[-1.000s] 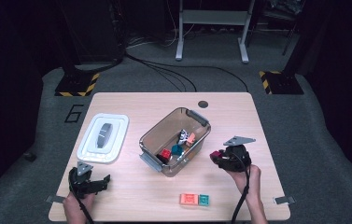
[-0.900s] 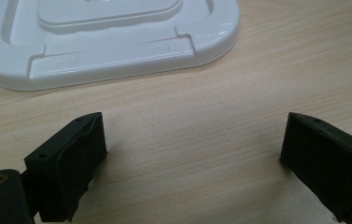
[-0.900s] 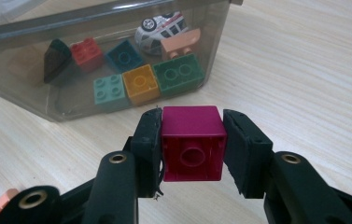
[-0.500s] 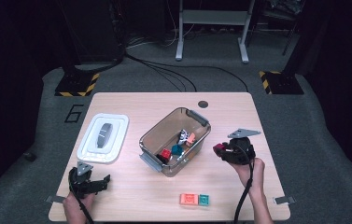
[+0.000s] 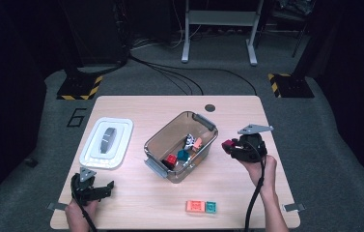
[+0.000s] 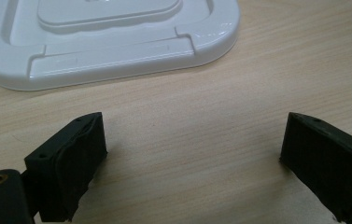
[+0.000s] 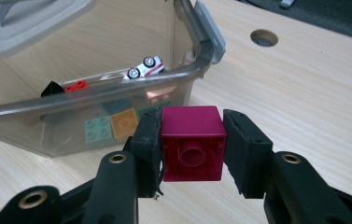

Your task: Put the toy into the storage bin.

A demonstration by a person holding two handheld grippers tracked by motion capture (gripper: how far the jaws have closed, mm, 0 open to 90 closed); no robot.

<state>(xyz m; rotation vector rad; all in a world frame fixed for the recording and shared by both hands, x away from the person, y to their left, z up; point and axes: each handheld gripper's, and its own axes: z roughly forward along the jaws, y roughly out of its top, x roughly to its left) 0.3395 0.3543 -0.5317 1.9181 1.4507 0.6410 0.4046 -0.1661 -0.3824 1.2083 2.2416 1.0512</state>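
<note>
Transfer step: magenta brick [image 7: 192, 142] clamped in right gripper [image 7: 191, 144] beside clear bin [image 5: 156, 141], needing carry over rim; left gripper [image 6: 192, 158] apart, idle.

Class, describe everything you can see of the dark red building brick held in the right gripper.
The dark red building brick is a small, square, glossy plastic block, magenta-red. Its hollow underside, with a round tube in the middle, faces the right gripper's camera. The right gripper is shut on it, one black pad pressed to each side. It is held off the table, just outside the clear storage box, beside the box's right-hand wall in the high view. Nothing else touches it.
</note>
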